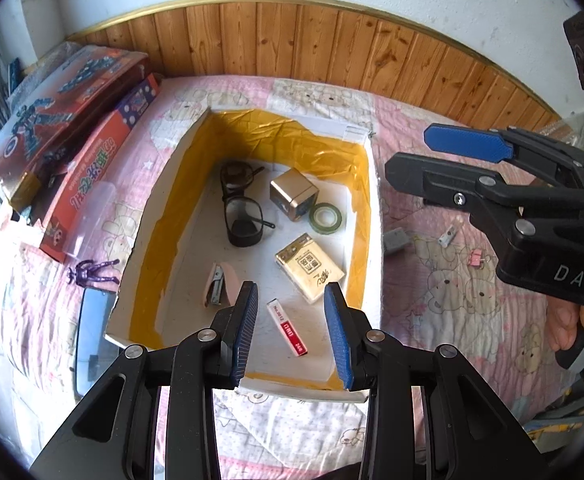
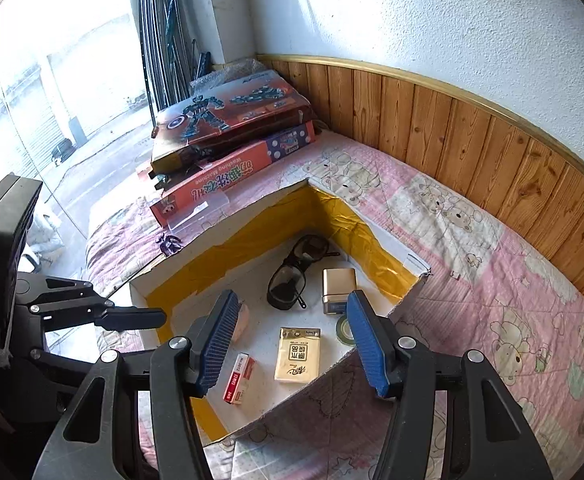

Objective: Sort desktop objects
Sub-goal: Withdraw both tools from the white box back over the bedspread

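Note:
A white box with a yellow-taped inner wall lies on the pink quilt. In it are black glasses, a gold tin, a green tape roll, a tissue pack, a staple box and a pink stapler. My left gripper is open and empty, just above the box's near edge over the staple box. My right gripper is open and empty above the box; it also shows in the left wrist view, to the right of the box.
Two toy boxes are stacked at the left by the window. A purple figure and a dark phone lie left of the box. A grey block, a small white piece and a pink clip lie on the quilt to the right.

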Available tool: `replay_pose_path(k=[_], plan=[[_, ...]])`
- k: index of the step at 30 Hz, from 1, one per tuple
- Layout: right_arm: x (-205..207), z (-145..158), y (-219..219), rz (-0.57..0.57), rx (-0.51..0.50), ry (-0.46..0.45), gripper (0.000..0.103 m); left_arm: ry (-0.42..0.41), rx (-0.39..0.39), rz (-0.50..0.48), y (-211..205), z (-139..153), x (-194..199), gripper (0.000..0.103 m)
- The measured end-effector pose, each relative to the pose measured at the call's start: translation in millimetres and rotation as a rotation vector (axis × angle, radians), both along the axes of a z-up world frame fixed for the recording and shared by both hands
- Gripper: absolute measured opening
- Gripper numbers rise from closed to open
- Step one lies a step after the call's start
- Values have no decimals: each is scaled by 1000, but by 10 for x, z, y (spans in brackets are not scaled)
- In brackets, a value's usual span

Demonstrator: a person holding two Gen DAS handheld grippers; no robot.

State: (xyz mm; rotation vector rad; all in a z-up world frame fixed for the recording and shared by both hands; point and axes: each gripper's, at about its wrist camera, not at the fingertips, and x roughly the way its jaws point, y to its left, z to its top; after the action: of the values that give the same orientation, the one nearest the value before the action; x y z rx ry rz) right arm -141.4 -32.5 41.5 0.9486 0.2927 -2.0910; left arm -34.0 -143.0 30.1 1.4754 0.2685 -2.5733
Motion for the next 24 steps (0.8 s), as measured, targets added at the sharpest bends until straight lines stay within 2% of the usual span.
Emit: replay_pose_path(k=[7,12,19,24], plan=[[140,49,492,-87,-136,24,61,66,-13,-100,241,78,-38,36],[149,4,932,-180,-216,-1,61,84,-3,-184,484,73,-131,36],[134,-288,1549,-343,-222,-61,61,49,63,-259,779,-21,-416,36],[131,-660,1984,-488,-208,-157,61,-3,91,-309,971,-192,-637,37]])
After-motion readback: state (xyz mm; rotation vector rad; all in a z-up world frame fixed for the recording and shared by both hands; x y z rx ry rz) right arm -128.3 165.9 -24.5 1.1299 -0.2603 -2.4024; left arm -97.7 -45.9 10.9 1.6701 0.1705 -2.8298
